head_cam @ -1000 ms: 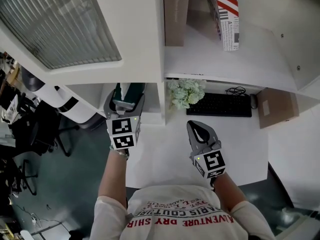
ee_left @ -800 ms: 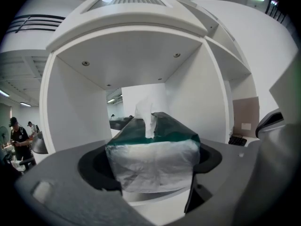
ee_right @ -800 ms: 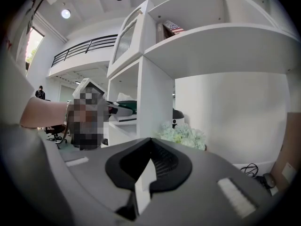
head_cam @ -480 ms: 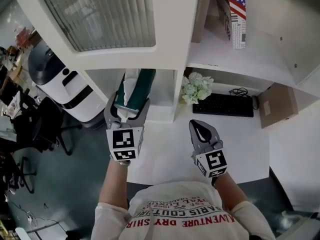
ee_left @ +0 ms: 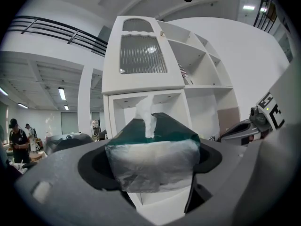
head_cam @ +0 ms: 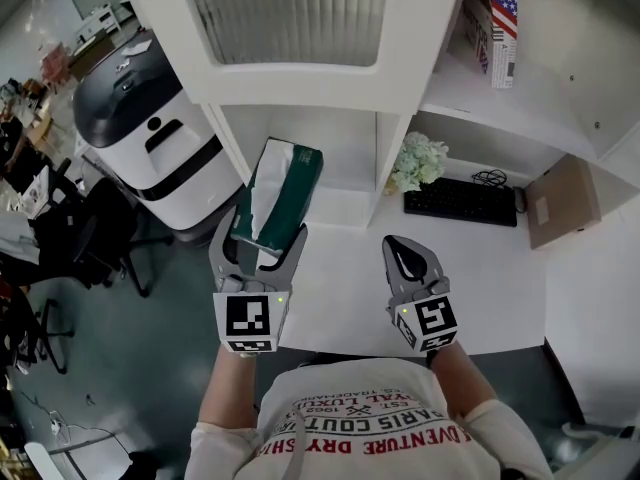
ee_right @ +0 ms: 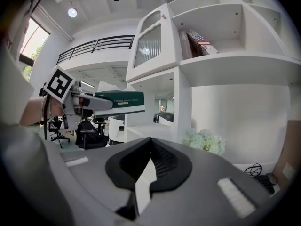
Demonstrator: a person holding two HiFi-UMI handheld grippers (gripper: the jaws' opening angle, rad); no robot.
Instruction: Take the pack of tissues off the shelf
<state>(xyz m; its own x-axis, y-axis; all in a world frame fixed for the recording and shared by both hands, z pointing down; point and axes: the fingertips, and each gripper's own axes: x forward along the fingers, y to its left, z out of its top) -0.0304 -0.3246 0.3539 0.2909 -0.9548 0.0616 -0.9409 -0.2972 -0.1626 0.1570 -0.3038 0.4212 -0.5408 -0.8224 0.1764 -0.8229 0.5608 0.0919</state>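
Office floor shows at the far left, with dark office chairs (head_cam: 40, 268) and a white-and-black machine (head_cam: 140, 158) standing beside the white shelf unit (head_cam: 400, 58). Next comes the left gripper (head_cam: 258, 240), its jaws spread wide and clamped on the near end of the pack of tissues (head_cam: 285, 183), one on each side. I judge this grip suits drawing a soft pack straight outward without crushing the loose tissue that sticks up from its slot. The pack hangs in the air, clear of the shelf, just in front of the open compartment (head_cam: 300, 138) under the ribbed glass door (head_cam: 290, 13); that compartment holds nothing that I can see, so the task looks nearly done.

Right of it, the right gripper (head_cam: 402, 256) hovers over the white desk (head_cam: 330, 288) with its jaws pressed together on nothing, apparently the spare tool; the next bay shelters pale flowers (head_cam: 418, 160) and a black keyboard (head_cam: 460, 201); the upper shelf holds a flag-printed box (head_cam: 503, 23) standing upright.
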